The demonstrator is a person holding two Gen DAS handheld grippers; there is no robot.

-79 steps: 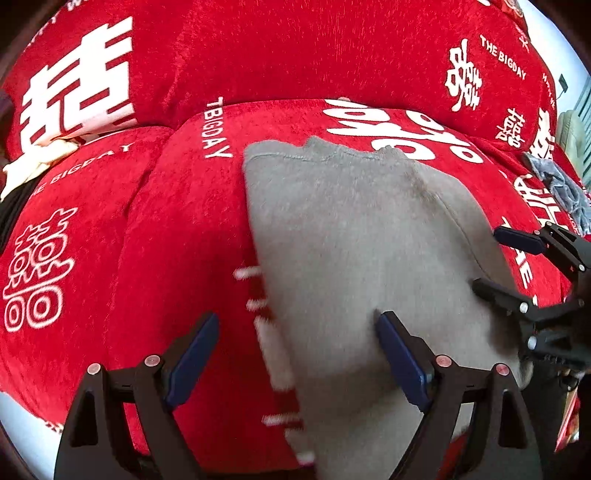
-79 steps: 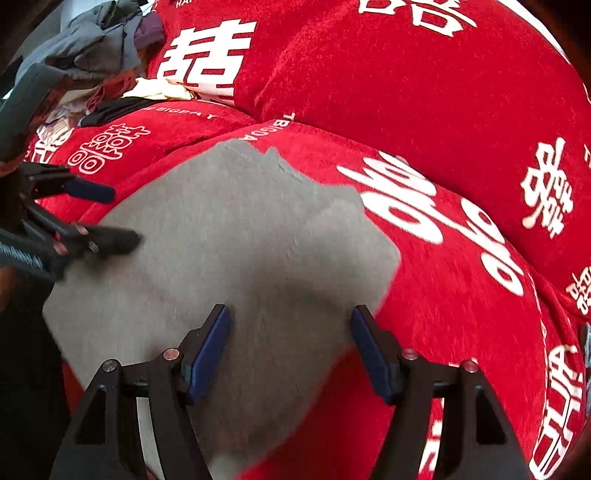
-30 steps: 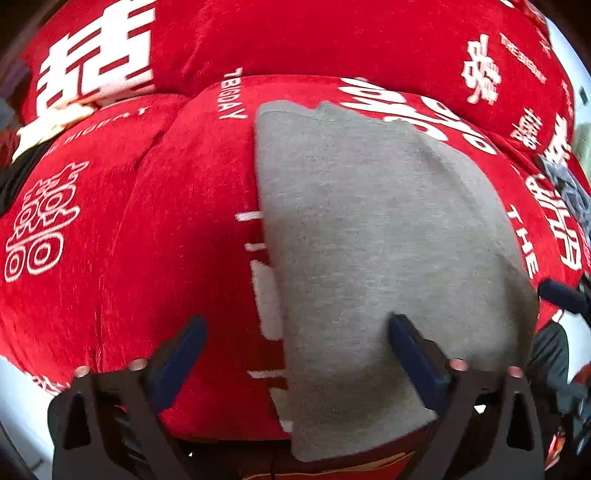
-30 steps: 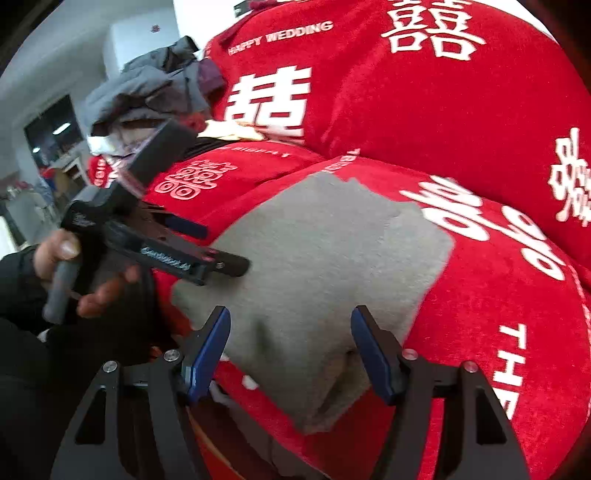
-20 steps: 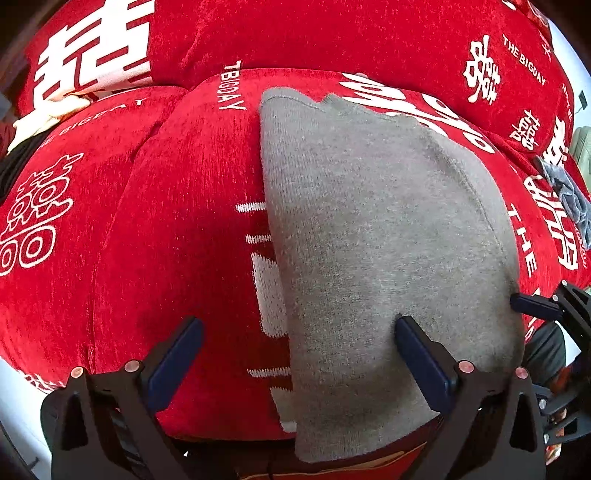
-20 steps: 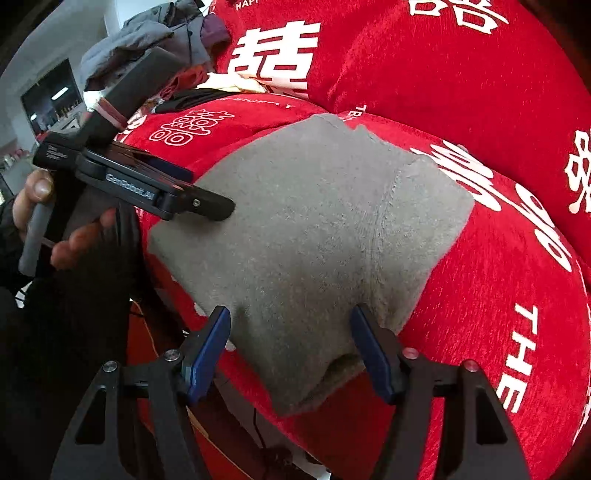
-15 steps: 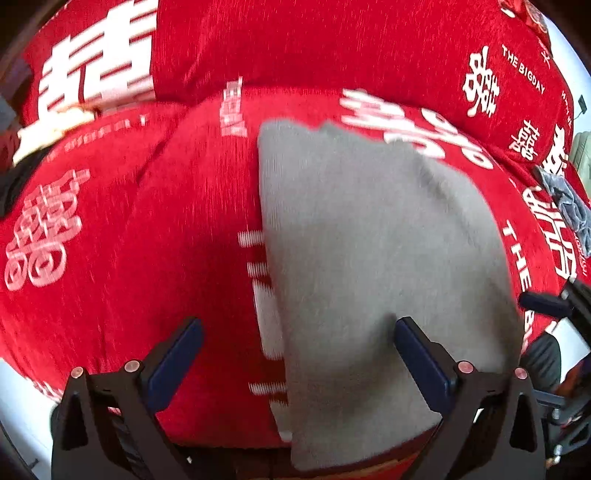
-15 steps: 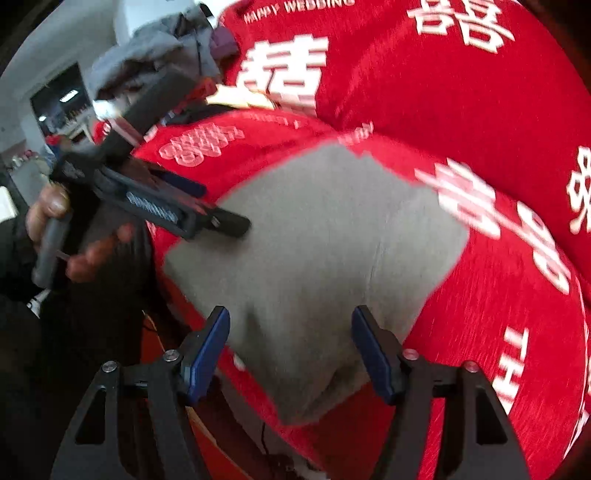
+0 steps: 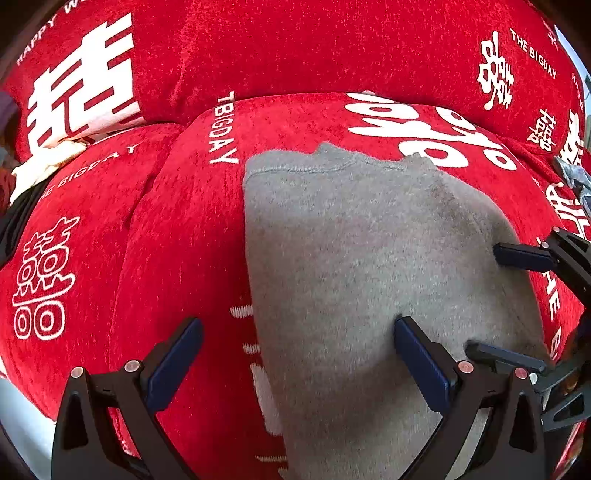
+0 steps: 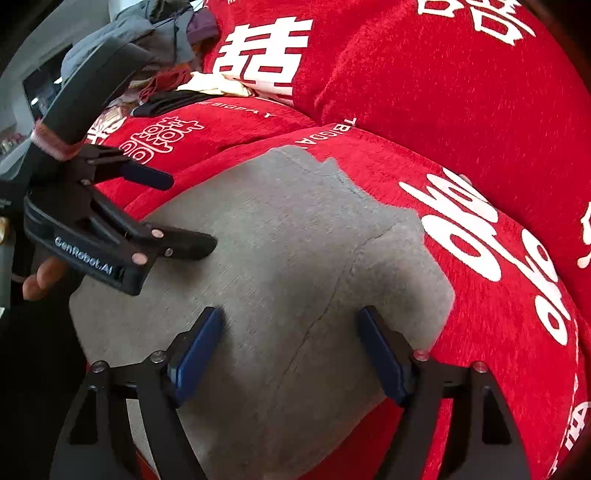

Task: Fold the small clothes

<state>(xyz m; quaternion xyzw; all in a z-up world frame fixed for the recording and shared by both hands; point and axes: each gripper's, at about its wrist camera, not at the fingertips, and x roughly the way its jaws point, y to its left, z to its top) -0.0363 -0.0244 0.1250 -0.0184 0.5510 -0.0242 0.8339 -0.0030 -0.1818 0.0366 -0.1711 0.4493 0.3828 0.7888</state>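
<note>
Jaws on both grippers stand apart with nothing pinched: the left gripper (image 9: 297, 356) holds its blue pads wide at the bottom of its own view, one over red fabric and one over the grey cloth, while the right gripper (image 10: 290, 354) has its jaws opening, both pads above the cloth without pressing it.

Largest in both views is the red sofa (image 9: 177, 258), covered in plush, nubbly chenille printed with white double-happiness characters and "THE BIGDAY" lettering; its back cushion (image 9: 295, 48) fills the top of the frame and the rounded seat cushions bulge below.

Spread over the middle seat cushion lies the grey garment (image 9: 369, 266), soft and fleecy, roughly rectangular, with a stitched hem along its upper edge and a seam running down it in the right wrist view (image 10: 325, 310). Its lower edge hangs past the cushion front and is cut off by the frame.

At upper left of the right wrist view sits a heap of crumpled clothes (image 10: 147, 33), grey, maroon, cream and black; the individual pieces are hard to make out. A person's fingers (image 10: 40, 275) grip the left tool's handle at the left edge, mostly hidden.
</note>
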